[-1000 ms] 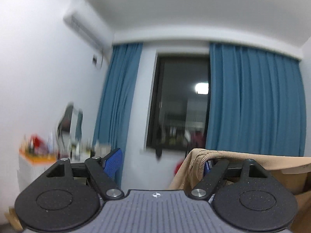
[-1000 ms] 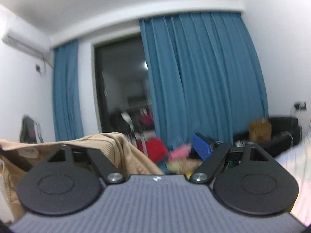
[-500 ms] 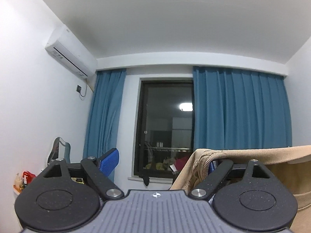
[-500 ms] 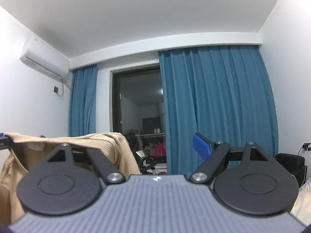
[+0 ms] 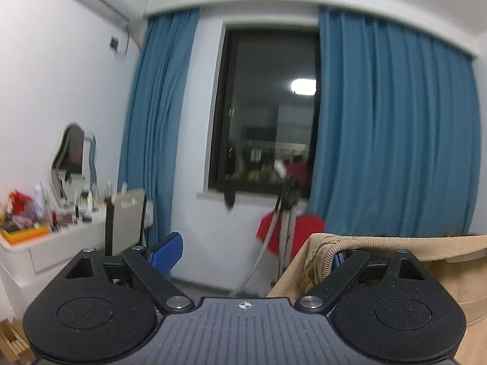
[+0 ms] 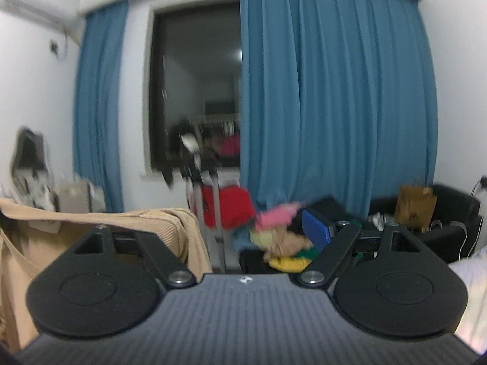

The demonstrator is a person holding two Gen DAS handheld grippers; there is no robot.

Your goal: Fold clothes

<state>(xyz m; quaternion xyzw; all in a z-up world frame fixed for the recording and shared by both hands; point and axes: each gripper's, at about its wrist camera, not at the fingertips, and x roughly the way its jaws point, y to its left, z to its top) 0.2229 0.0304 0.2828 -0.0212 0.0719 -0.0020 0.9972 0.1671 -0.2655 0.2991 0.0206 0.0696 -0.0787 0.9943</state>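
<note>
Sweater hangs draped over one finger of each wide-open claw I hold: my left claw and my right claw, facing blue curtains.

Both my wrist cameras look out level over the finger linkages toward the dark window, which stands well off across the room. The left view sits left of the right; both share the window, its blue curtains and the tan garment.
</note>
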